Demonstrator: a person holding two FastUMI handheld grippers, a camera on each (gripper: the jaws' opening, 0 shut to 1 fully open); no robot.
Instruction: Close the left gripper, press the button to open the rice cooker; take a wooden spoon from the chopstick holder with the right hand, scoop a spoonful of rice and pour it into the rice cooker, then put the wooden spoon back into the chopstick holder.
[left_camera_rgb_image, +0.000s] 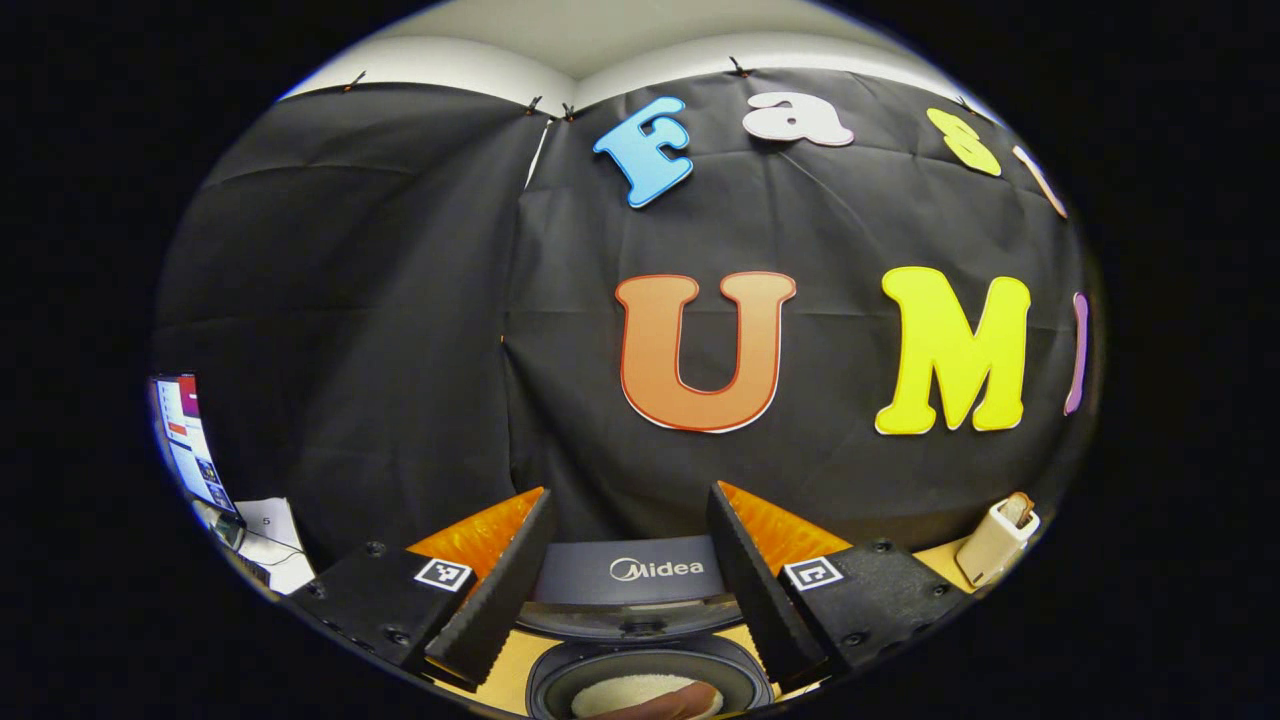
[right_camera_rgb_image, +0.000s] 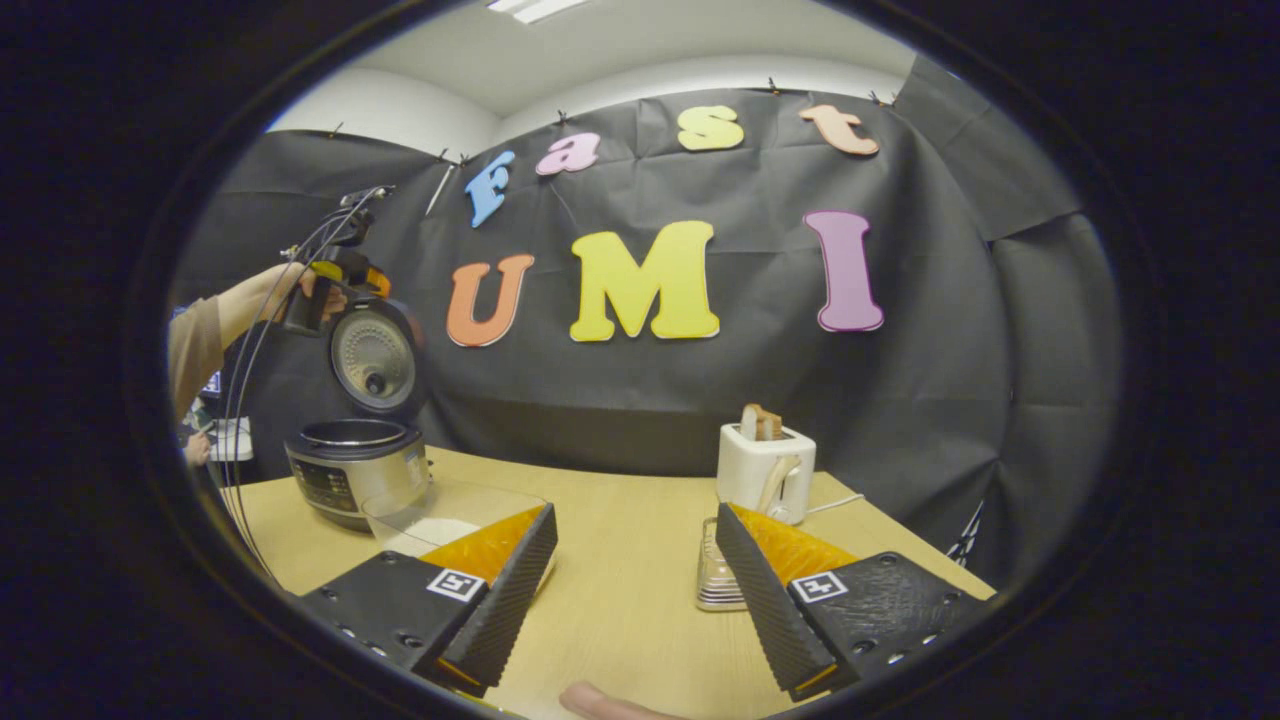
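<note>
Right gripper (right_camera_rgb_image: 630, 590) hovering over table (right_camera_rgb_image: 620, 560), jaws spread, holding nothing. Left gripper (left_camera_rgb_image: 630, 590) also spread. Rice cooker (right_camera_rgb_image: 355, 470) lid standing open; spoon fetching, scooping, pouring, returning remaining.

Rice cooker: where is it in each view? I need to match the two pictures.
Left gripper view: rice cooker at bottom centre, lid up behind the open pot.
Right gripper view: rice cooker at far left, lid raised.
Shared landmark: toaster, at lower right in the left gripper view and right of centre in the right gripper view.
</note>
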